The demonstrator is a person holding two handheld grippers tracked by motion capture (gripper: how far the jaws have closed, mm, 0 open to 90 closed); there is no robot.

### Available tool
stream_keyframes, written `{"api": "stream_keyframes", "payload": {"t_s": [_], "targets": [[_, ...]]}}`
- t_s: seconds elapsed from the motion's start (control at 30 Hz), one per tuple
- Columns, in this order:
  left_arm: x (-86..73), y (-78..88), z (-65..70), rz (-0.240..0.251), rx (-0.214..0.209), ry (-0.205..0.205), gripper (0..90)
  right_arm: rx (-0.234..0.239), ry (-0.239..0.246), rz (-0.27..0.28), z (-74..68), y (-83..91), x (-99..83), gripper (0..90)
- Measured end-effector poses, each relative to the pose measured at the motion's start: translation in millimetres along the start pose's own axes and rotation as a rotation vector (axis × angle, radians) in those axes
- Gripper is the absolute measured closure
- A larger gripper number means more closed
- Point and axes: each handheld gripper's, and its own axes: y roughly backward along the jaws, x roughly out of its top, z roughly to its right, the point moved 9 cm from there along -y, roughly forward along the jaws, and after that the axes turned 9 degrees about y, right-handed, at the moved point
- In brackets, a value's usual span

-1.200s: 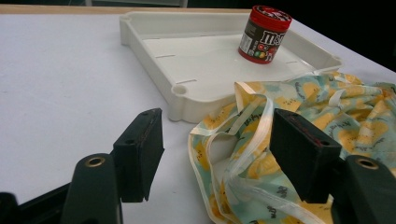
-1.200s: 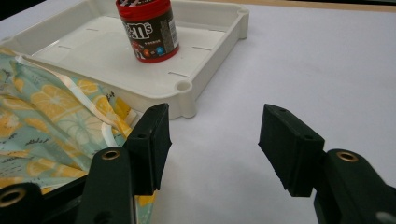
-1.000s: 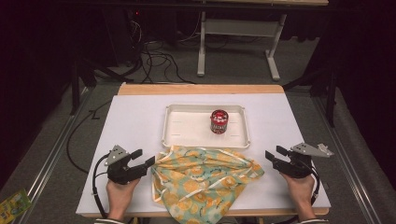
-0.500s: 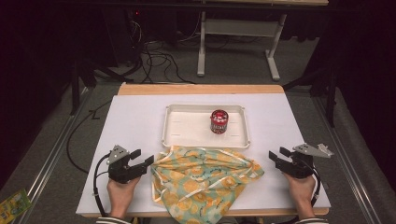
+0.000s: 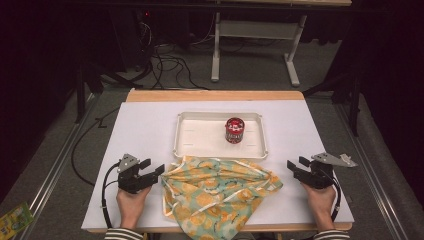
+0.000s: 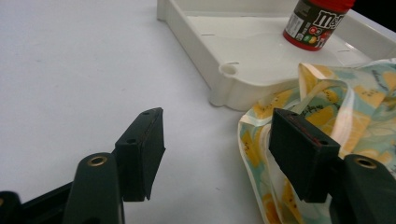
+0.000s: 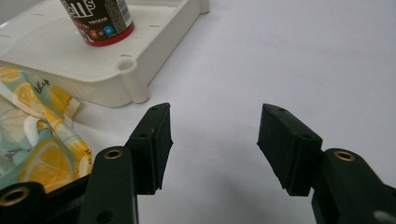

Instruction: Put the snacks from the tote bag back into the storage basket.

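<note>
Both grippers, left (image 5: 152, 172) and right (image 5: 296, 166), stay put beside the cloth (image 5: 215, 192), jaws released.

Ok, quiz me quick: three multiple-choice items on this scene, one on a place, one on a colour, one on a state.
1. Where does the can stand?
A. on the cloth
B. in the tray
C. on the bare table

2. What colour is the tray?
A. white
B. blue
C. black

3. How is the left gripper?
A. shut on the cloth
B. shut on the can
C. open, holding nothing

Answers:
1. B: the can stands upright inside the tray's right part.
2. A: its rim and floor are white.
3. C: its jaws stand apart beside the cloth, with nothing pressed between them.
</note>
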Motion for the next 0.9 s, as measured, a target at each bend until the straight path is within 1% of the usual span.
{"api": "stream_keyframes", "payload": {"t_s": [0.03,0.13,0.27,0.47,0.5,0.57,0.7,0.77,0.8,0.9], "targets": [[-0.4,-0.9,-0.8,-0.001,0.005,0.001,36.2,0.000,0.006,-0.001,0.6,-0.7,-0.3,44.9],[-1.7,-3.2,-3.0,-0.013,0.016,-0.010,36.2,-0.010,0.002,-0.001,1.5,-3.2,-0.3,44.9],[-1.9,-7.1,-5.3,-0.012,0.025,-0.004,36.2,-0.021,-0.001,-0.011,2.1,-7.0,-1.0,45.0],[-2.9,-11.8,-8.1,-0.014,0.044,-0.008,36.4,-0.033,-0.001,-0.019,3.0,-11.2,-3.8,45.1],[-3.2,-12.6,-8.8,-0.014,0.050,-0.011,36.4,-0.034,0.011,-0.018,3.9,-11.9,-4.0,45.1],[-4.4,-14.3,-9.7,-0.021,0.059,-0.016,36.5,-0.036,0.002,-0.026,4.2,-13.2,-6.0,45.0],[-5.9,-17.4,-10.6,-0.027,0.066,-0.022,36.6,-0.041,0.000,-0.030,3.9,-14.1,-6.4,45.0],[-6.8,-18.7,-11.0,-0.033,0.066,-0.022,36.6,-0.040,0.007,-0.030,4.0,-14.9,-7.3,44.9],[-6.9,-18.8,-10.8,-0.035,0.064,-0.022,36.6,-0.041,-0.003,-0.032,3.6,-15.1,-8.2,44.9],[-7.7,-19.2,-11.1,-0.036,0.065,-0.026,36.6,-0.044,-0.003,-0.030,4.3,-14.8,-8.6,44.8]]}}
